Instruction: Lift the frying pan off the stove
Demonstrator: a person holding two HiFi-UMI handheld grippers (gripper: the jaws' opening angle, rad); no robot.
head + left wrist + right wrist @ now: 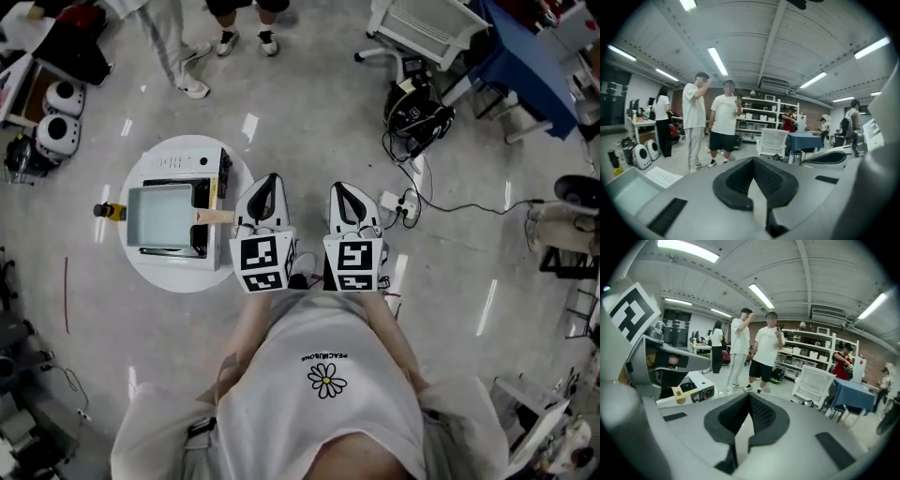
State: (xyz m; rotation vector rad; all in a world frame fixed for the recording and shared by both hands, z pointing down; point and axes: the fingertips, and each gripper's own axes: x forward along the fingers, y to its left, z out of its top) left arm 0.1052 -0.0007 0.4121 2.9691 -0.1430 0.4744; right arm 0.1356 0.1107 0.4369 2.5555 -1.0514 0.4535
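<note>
A rectangular grey frying pan [159,217] sits on a portable stove [183,167] on a round white table [178,277]; its wooden handle [214,217] points right. My left gripper [269,180] hovers just right of the handle's end, jaws shut and empty. My right gripper [343,187] is beside it over the floor, also shut and empty. In the left gripper view the shut jaws [751,161] point across the room, with the pan [626,190] at lower left. The right gripper view shows its shut jaws [749,397], the stove's front [693,392] and the handle's end [679,395].
Two people [192,47] stand on the floor beyond the table. A small yellow-labelled bottle [110,211] stands at the table's left edge. A power strip with cables [401,202], a white chair [417,28] and a blue-covered table [520,56] lie to the right.
</note>
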